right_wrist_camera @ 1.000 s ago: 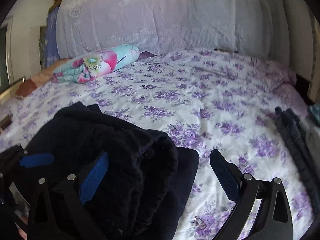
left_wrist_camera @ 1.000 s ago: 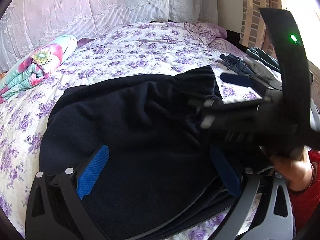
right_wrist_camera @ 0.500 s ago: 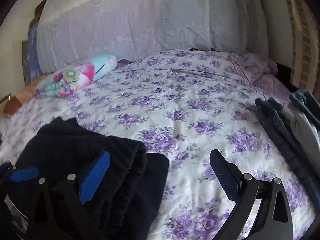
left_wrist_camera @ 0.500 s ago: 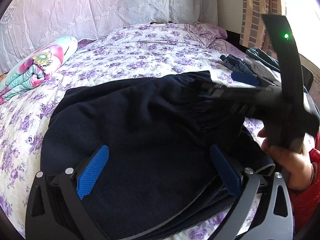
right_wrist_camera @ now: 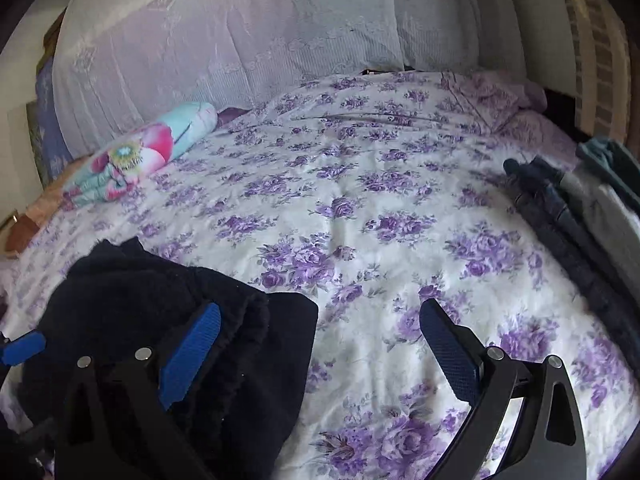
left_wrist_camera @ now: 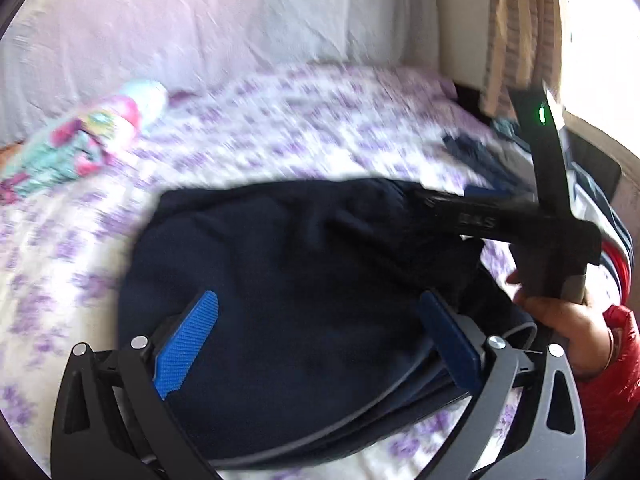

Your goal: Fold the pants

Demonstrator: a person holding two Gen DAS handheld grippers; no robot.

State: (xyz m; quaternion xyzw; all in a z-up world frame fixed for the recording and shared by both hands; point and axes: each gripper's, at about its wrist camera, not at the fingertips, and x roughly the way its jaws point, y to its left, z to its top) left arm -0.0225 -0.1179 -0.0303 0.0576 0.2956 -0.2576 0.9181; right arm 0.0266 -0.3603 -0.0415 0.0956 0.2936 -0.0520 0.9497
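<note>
We hold both grippers spread wide over the bed, gripping nothing.

Nearest, between the parted blue pads of our left gripper (left_wrist_camera: 316,344), lie the folded dark pants (left_wrist_camera: 288,280), bunched under it. Our right gripper (right_wrist_camera: 320,352) is just as wide apart: the pants (right_wrist_camera: 168,308) sit beneath its left finger, the floral bedspread (right_wrist_camera: 360,208) under its right. Farther right lie other dark clothes (right_wrist_camera: 560,216); far left, a rolled flowered blanket (right_wrist_camera: 136,160).

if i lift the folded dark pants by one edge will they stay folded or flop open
Probably flop: the dark pants are soft, thick fabric, sagging in rounded folds on the bed. The stacked layers look loose, so they would likely slide apart. Likely weighty, being bulky.
</note>
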